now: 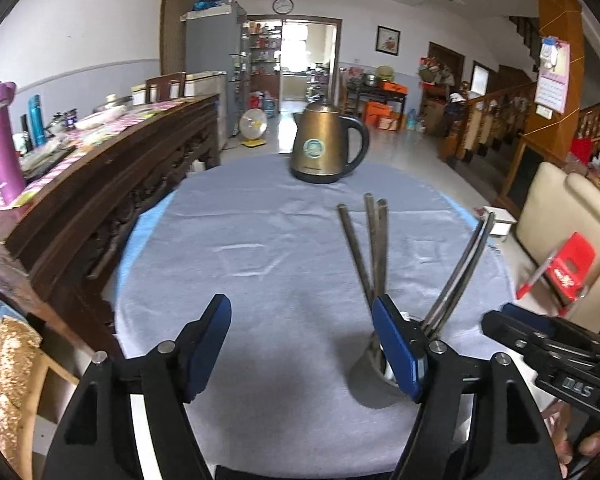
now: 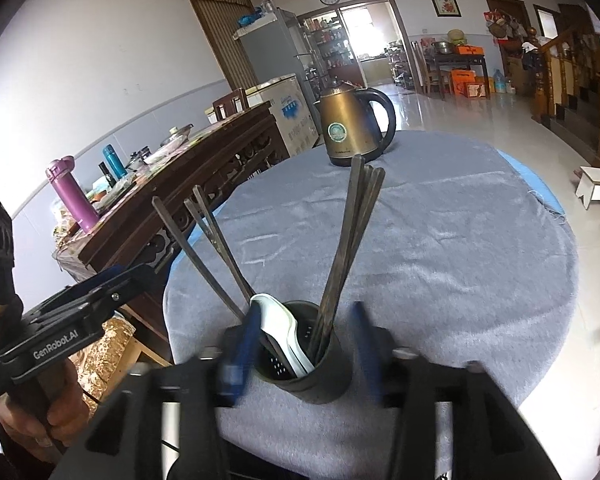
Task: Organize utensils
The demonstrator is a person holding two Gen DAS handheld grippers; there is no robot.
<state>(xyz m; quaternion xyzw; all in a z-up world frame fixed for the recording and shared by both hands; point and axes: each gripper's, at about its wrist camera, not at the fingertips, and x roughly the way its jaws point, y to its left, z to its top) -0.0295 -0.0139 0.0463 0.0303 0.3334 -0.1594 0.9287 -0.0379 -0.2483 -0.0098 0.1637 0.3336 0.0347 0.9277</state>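
A dark cylindrical utensil holder (image 2: 320,380) stands on the grey-clothed round table (image 2: 440,240). It holds several dark chopsticks (image 2: 352,232), several more leaning left (image 2: 204,240), and a white spoon (image 2: 276,320). My right gripper (image 2: 304,350) is open, its blurred blue fingers on either side of the holder without pressing on it. In the left wrist view the holder (image 1: 366,376) is partly hidden behind my left gripper's right finger. The left gripper (image 1: 304,344) is open over bare cloth with nothing between its fingers. The right gripper (image 1: 508,318) shows at the right edge.
A bronze electric kettle (image 1: 324,144) stands at the table's far side. A carved wooden sideboard (image 1: 100,184) crowded with bottles runs along the left. A red stool (image 1: 572,268) and a cream chair (image 1: 560,208) stand to the right.
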